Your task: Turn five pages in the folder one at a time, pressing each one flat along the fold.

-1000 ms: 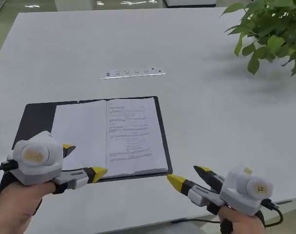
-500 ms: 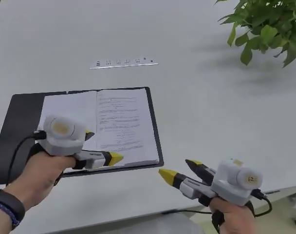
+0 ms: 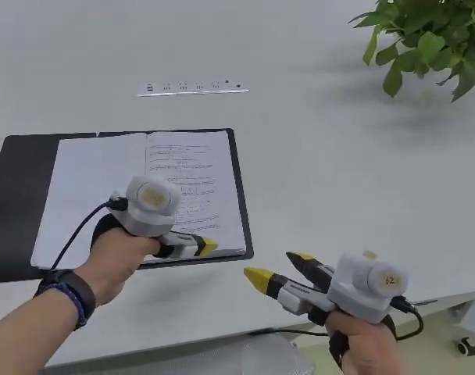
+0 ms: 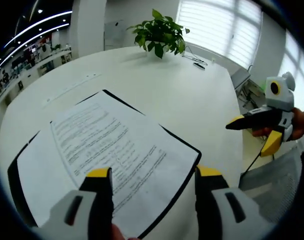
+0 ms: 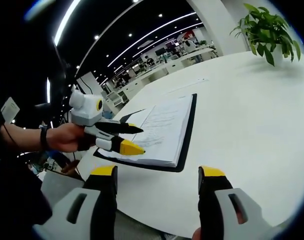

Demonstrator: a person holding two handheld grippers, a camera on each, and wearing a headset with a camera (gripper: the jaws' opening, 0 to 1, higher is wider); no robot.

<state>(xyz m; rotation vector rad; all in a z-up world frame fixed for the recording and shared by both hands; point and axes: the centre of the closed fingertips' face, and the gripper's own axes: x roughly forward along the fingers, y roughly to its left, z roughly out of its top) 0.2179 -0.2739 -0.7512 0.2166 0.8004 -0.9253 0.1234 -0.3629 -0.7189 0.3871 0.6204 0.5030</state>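
White table (image 3: 339, 172), potted plant (image 3: 425, 39) | folder (image 3: 187, 176) open | left tongs (image 4: 153, 172), right tongs (image 3: 278, 266) agape, empty

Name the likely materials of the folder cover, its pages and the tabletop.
Folder cover: matte black, likely plastic or leatherette; no glare.
Pages: white paper, with printed lines and stacked edges.
Tabletop: smooth white, probably laminate; even, seamless surface.

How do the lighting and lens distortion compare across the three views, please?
Head view: soft, even light, undistorted, a faint shadow on the table below the plant. Left gripper view: fisheye bows the folder, and the windows are very bright. Right gripper view: the table edge curves, with bright ceiling light strips.
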